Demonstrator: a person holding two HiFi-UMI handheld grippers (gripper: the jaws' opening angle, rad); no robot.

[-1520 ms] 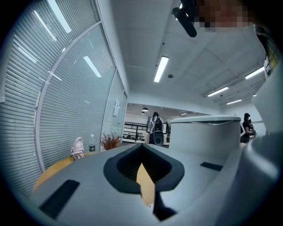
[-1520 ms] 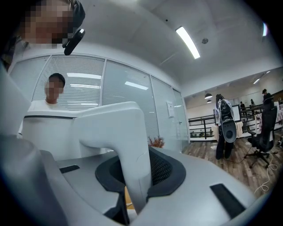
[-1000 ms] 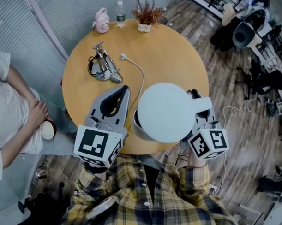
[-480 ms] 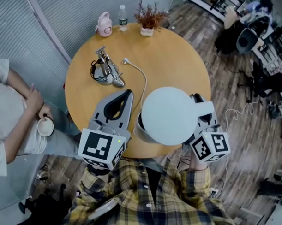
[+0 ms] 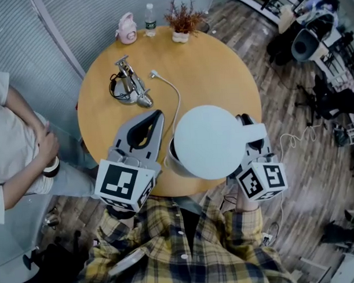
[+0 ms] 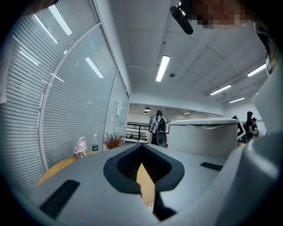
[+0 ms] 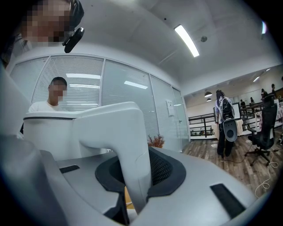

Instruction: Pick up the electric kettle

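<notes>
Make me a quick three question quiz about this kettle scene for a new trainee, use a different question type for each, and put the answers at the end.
1. True or false: the left tool holds nothing.
2. Which part of the electric kettle do the right tool's jaws clamp? A: spout. B: handle. C: lid.
3. Name the thing standing between the pink bottle and the potted plant at the table's far edge.

Key: 1 true; 2 B; 3 water bottle.
</notes>
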